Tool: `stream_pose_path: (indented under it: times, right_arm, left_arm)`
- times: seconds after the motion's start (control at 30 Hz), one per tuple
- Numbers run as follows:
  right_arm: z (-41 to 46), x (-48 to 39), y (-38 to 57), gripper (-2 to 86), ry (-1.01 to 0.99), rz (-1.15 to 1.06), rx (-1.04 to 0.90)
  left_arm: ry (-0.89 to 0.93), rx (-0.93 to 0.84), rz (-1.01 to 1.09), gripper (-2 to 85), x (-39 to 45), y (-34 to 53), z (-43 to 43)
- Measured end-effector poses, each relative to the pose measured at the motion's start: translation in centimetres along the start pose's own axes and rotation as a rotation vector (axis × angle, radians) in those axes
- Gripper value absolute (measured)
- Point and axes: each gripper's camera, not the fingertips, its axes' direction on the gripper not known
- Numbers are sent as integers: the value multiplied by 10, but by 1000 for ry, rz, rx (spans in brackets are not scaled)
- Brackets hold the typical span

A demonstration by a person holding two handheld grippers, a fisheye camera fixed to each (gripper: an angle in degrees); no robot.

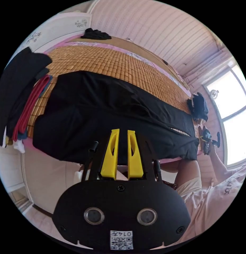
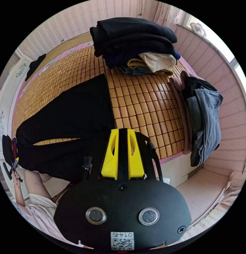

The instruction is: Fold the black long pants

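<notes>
Yellow-jawed left gripper (image 1: pixel 122 132) and right gripper (image 2: pixel 123 130) each clench an edge of the black long pants (image 1: pixel 107 116) spread across the woven bamboo mat (image 2: pixel 144 105).

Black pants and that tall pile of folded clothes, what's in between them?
Just bare bamboo mat, in the right gripper view. The black pants lie spread flat, and the pile of folded clothes sits apart from them.
</notes>
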Motion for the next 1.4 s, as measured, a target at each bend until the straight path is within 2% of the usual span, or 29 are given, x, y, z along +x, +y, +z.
stream_pose_path:
  times: [0.13, 0.27, 0.5, 0.67, 0.73, 0.8, 0.97, 1.0, 1.07, 1.2, 1.4]
  right_arm:
    - [-1, -76, -24, 67, -45, -165, 27]
    - [9, -238, -55, 70, -134, -525, 70]
    - [37, -567, -53, 90, -341, -1132, 75]
    - [50, -735, -10, 119, -346, -1455, 87]
    - [60, -779, 2, 127, -305, -1477, 118]
    - [77, -819, 4, 124, -289, -1407, 128]
    - [117, -851, -14, 108, -233, -1206, 21]
    - [117, -850, -21, 80, -307, -1186, -27]
    - [117, -851, -29, 36, -315, -1161, -80]
    - [102, -853, -31, 5, -287, -1247, -4]
    - [81, -848, -51, 16, -404, -1098, -40]
  left_arm:
    - [-58, 82, -231, 101, -72, 30, -39]
    - [-63, 188, -435, 122, -137, 66, -77]
    - [-56, 244, -512, 159, -184, 96, -90]
    - [11, 348, -573, 143, -210, 112, -92]
    - [39, 376, -589, 125, -218, 116, -93]
    - [47, 357, -600, 98, -226, 119, -92]
    - [7, 379, -534, 21, -227, 127, -113]
    - [-7, 400, -503, 3, -225, 129, -121]
    - [-34, 406, -450, -5, -222, 127, -132]
    - [-102, 421, -354, -8, -218, 112, -150]
    - [-158, 373, -540, 12, -250, 92, -163]
